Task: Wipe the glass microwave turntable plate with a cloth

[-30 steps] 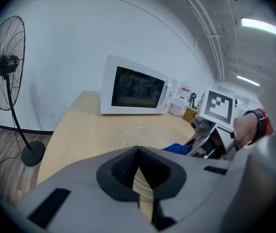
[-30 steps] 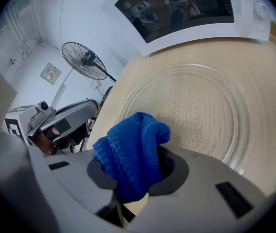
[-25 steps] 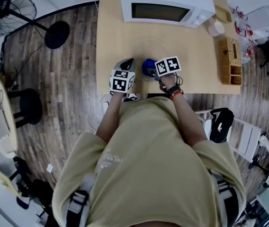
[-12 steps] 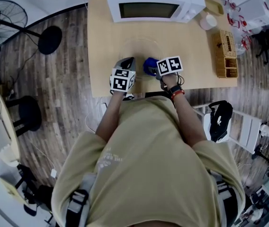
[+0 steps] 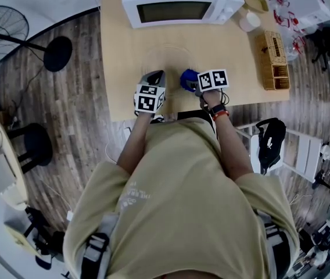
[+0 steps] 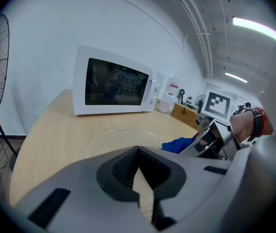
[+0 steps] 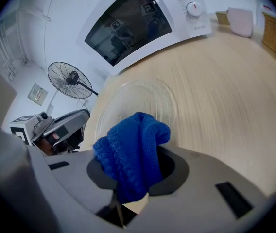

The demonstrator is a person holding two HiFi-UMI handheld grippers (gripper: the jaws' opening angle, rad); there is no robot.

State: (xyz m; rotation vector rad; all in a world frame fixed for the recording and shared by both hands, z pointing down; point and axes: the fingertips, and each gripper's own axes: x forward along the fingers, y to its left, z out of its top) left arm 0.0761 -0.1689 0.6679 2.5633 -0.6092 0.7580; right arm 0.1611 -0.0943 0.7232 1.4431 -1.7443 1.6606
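Left tongs (image 6: 138,149): tips pressed together, only a thin sliver of gap behind them, nothing gripped. In the head view they sit at the near-left rim of the plate; contact with the glass cannot be made out.

Right tongs (image 7: 132,176): clamped on a blue knitted cloth (image 7: 130,149), which bunches up out of the jaw throat.

Plate: clear round glass turntable plate (image 5: 168,60), lying flat on the light wooden tabletop (image 5: 226,48), in front of the microwave and between the two tongs.

Cloth position: at the near-right edge of the plate in the head view. In the right gripper view it covers the near rim. Whether it touches the glass cannot be told.

Microwave: white microwave oven (image 5: 179,4), at the far edge of the tabletop, door closed, dark window facing the person.

Right side of tabletop: woven wicker basket (image 5: 272,60) near the edge, well apart from the plate.

Floor: dark wood planks; black pedestal fan (image 5: 2,28) stands to the left of the tabletop.

Person: beige T-shirt, a band on the right wrist.
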